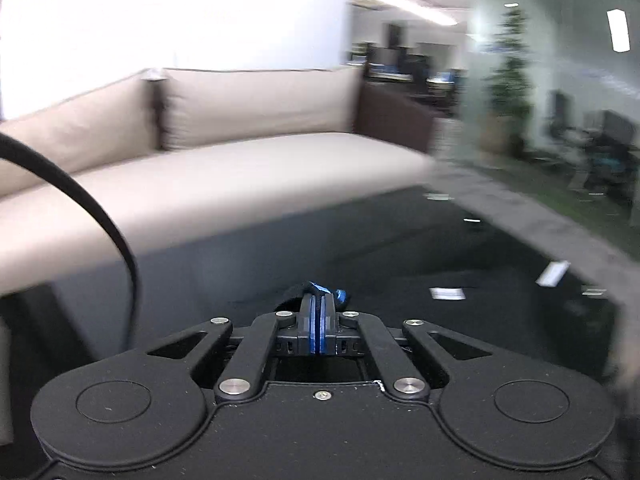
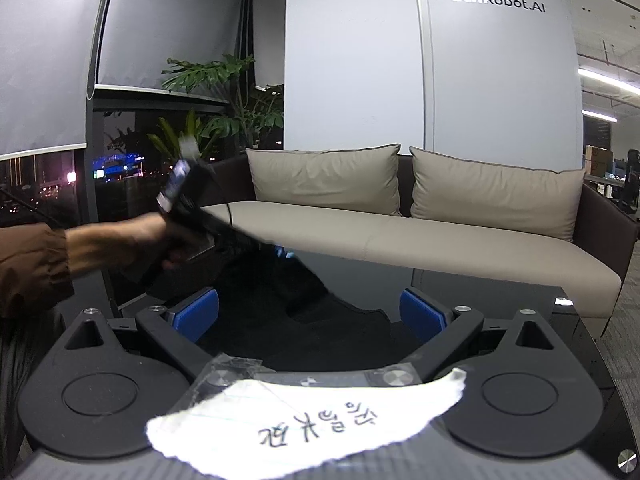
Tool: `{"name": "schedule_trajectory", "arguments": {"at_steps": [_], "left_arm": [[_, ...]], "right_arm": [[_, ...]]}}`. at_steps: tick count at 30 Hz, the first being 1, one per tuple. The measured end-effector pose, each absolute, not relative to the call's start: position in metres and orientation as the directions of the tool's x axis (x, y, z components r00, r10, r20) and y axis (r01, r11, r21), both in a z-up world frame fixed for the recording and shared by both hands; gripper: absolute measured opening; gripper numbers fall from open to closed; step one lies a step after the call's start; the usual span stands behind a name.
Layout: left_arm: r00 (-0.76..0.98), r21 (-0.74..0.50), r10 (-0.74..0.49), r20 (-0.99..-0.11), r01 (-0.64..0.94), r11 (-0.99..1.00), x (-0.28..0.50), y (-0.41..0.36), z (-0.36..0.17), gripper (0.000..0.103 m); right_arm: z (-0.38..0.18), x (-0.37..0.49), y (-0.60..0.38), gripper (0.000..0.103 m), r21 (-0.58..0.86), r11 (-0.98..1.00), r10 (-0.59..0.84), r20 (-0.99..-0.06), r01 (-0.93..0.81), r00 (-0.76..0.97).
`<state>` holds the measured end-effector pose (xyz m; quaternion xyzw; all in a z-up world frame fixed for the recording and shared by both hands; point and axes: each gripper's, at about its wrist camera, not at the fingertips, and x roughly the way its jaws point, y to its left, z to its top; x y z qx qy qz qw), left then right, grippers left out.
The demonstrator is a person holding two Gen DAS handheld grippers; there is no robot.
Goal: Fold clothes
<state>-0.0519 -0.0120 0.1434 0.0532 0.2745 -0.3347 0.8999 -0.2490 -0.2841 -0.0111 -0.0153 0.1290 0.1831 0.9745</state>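
A dark garment (image 2: 320, 312) lies on a glossy black table (image 2: 480, 296) in front of a beige sofa. My left gripper (image 1: 318, 304) is shut on an edge of that dark cloth (image 1: 294, 294), held above the table; the view is motion-blurred. In the right wrist view the left gripper (image 2: 280, 248) shows at the left, in a hand with a brown sleeve, with the cloth hanging from it. My right gripper (image 2: 310, 314) is open, with blue pads (image 2: 196, 314) on each side, just above the near part of the garment and holding nothing.
A beige sofa (image 2: 400, 240) with two cushions stands behind the table. A black cable (image 1: 100, 208) arcs at the left of the left wrist view. Potted plants (image 2: 224, 100) and a dark window are at the back left. A paper label (image 2: 304, 420) is taped on the right gripper body.
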Motion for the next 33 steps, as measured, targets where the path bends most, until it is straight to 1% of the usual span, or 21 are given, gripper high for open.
{"name": "schedule_trajectory", "arguments": {"at_steps": [3,4,6,7,9,10,11,12,13,14,16,18,21,25,27,28,29,31,33], "left_arm": [[0.463,-0.184,-0.671,-0.578,0.728,0.661,-0.096,-0.064,0.117,0.000],[0.412,-0.204,-0.686,-0.600,0.750,0.629,-0.106,-0.082,0.104,0.000],[0.360,-0.195,-0.669,-0.650,0.772,0.605,-0.120,-0.115,0.079,0.000],[0.361,-0.178,-0.654,-0.665,0.774,0.608,-0.130,-0.127,0.071,0.003],[0.384,-0.164,-0.654,-0.652,0.771,0.616,-0.143,-0.130,0.073,0.010],[0.398,-0.160,-0.654,-0.643,0.766,0.623,-0.147,-0.124,0.079,0.025],[0.414,-0.155,-0.653,-0.634,0.759,0.632,-0.151,-0.118,0.086,0.049],[0.441,-0.146,-0.646,-0.623,0.746,0.650,-0.154,-0.106,0.092,0.058],[0.467,-0.137,-0.638,-0.612,0.732,0.668,-0.157,-0.095,0.098,0.072],[0.493,-0.128,-0.629,-0.601,0.717,0.685,-0.160,-0.084,0.104,0.082],[0.542,-0.101,-0.587,-0.602,0.677,0.729,-0.156,-0.062,0.107,0.091],[0.577,-0.079,-0.536,-0.616,0.632,0.771,-0.156,-0.038,0.101,0.092],[0.564,-0.088,-0.491,-0.664,0.593,0.801,-0.165,-0.021,0.077,0.092],[0.521,-0.098,-0.485,-0.703,0.605,0.790,-0.171,-0.030,0.052,0.092],[0.510,-0.056,-0.453,-0.731,0.617,0.785,-0.172,-0.041,0.041,0.092],[0.508,-0.028,-0.434,-0.744,0.625,0.780,-0.171,-0.049,0.035,0.097],[0.520,-0.003,-0.428,-0.739,0.633,0.774,-0.171,-0.055,0.033,0.103],[0.543,0.046,-0.417,-0.729,0.646,0.762,-0.169,-0.067,0.029,0.103],[0.553,0.051,-0.414,-0.723,0.640,0.766,-0.161,-0.074,0.029,0.103]], "right_arm": [[-0.011,-0.256,-0.293,0.098,0.029,0.940,0.336,-0.246,-0.339,0.909],[-0.011,-0.258,-0.297,0.098,0.037,0.944,0.328,-0.243,-0.329,0.913],[-0.013,-0.263,-0.307,0.098,0.057,0.952,0.307,-0.239,-0.302,0.921],[-0.014,-0.265,-0.311,0.098,0.067,0.955,0.297,-0.243,-0.289,0.924],[-0.017,-0.272,-0.319,0.098,0.084,0.961,0.275,-0.262,-0.262,0.925],[-0.018,-0.275,-0.323,0.098,0.089,0.964,0.267,-0.281,-0.252,0.922],[-0.020,-0.279,-0.326,0.099,0.088,0.966,0.260,-0.295,-0.245,0.919],[-0.022,-0.282,-0.328,0.099,0.088,0.967,0.256,-0.309,-0.240,0.916],[-0.025,-0.285,-0.330,0.100,0.089,0.968,0.252,-0.323,-0.236,0.912],[-0.028,-0.288,-0.331,0.100,0.097,0.968,0.250,-0.337,-0.231,0.908],[-0.037,-0.290,-0.334,0.100,0.136,0.965,0.260,-0.364,-0.225,0.894],[-0.046,-0.287,-0.330,0.100,0.175,0.957,0.281,-0.383,-0.229,0.880],[-0.059,-0.283,-0.322,0.100,0.220,0.946,0.312,-0.401,-0.240,0.861],[-0.066,-0.282,-0.307,0.100,0.256,0.933,0.344,-0.414,-0.254,0.843],[-0.066,-0.283,-0.302,0.100,0.260,0.930,0.351,-0.413,-0.260,0.840],[-0.067,-0.284,-0.300,0.100,0.262,0.928,0.355,-0.412,-0.263,0.839],[-0.067,-0.285,-0.297,0.100,0.264,0.927,0.358,-0.412,-0.266,0.838],[-0.067,-0.286,-0.292,0.100,0.268,0.924,0.365,-0.410,-0.272,0.836],[-0.067,-0.288,-0.291,0.100,0.275,0.923,0.366,-0.406,-0.270,0.838]]}}
